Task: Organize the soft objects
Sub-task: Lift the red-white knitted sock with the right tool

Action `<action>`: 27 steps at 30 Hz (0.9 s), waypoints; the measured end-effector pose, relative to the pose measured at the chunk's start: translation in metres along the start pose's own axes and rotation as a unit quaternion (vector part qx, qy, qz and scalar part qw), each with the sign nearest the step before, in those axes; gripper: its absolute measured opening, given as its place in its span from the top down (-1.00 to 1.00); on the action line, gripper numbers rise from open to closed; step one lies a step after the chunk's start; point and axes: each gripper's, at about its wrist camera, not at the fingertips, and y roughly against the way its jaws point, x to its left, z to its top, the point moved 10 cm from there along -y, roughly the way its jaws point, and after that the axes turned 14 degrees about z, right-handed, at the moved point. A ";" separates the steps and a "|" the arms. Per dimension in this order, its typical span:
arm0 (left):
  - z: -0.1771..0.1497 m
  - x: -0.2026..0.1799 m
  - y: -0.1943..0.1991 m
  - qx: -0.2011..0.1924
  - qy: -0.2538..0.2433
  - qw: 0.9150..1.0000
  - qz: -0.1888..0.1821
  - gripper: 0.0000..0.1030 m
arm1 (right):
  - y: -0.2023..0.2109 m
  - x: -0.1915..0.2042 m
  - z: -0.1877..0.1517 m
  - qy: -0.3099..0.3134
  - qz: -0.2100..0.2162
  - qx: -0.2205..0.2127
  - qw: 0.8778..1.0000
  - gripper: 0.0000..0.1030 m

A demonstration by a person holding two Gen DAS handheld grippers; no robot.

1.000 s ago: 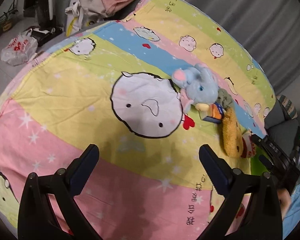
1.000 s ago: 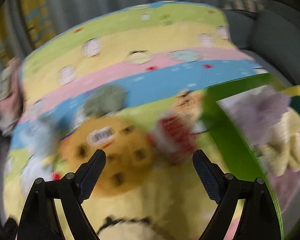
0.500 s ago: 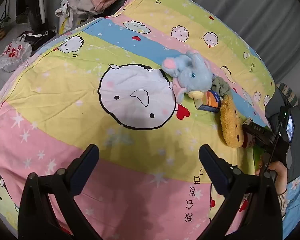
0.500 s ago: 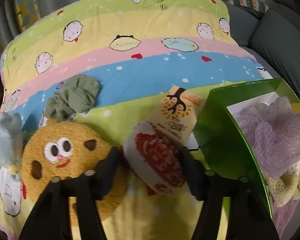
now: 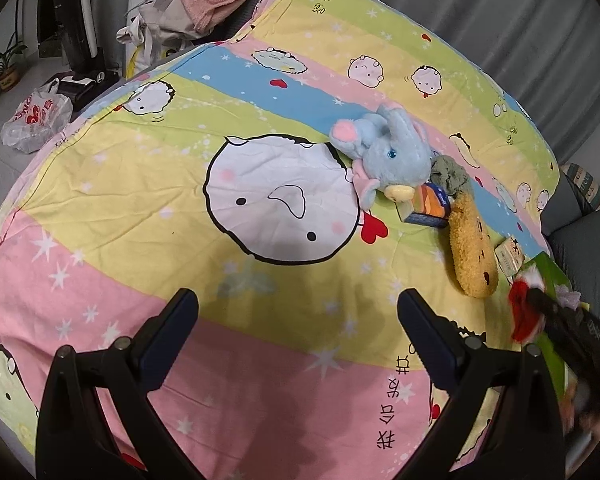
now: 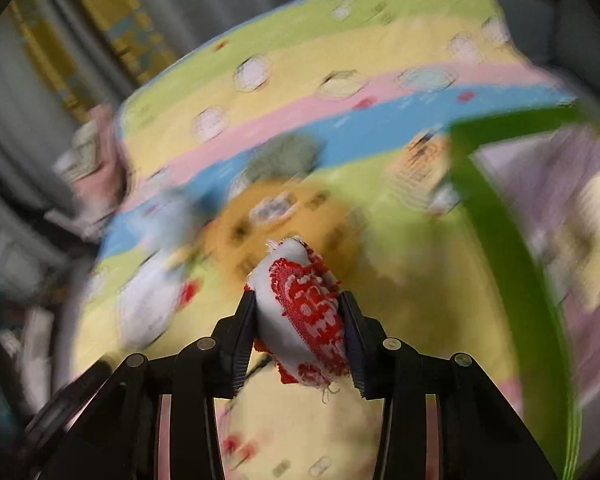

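Soft red-and-white pouch [image 6: 306, 316] is pinched across its middle by the closing jaws of the right gripper [image 6: 300, 332], above the bed sheet [image 5: 260, 380] and beside the green box [image 6: 512, 264]. It is judged light and compressible; a mid-body hold is advised, since frayed edges may slip. The left gripper [image 5: 298, 332] is held wide and empty.
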 end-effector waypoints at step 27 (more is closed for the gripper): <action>-0.063 -0.093 0.017 0.073 -0.076 0.982 -0.158 -0.33 | -0.005 0.006 -0.031 -0.001 0.059 0.041 0.997 -0.39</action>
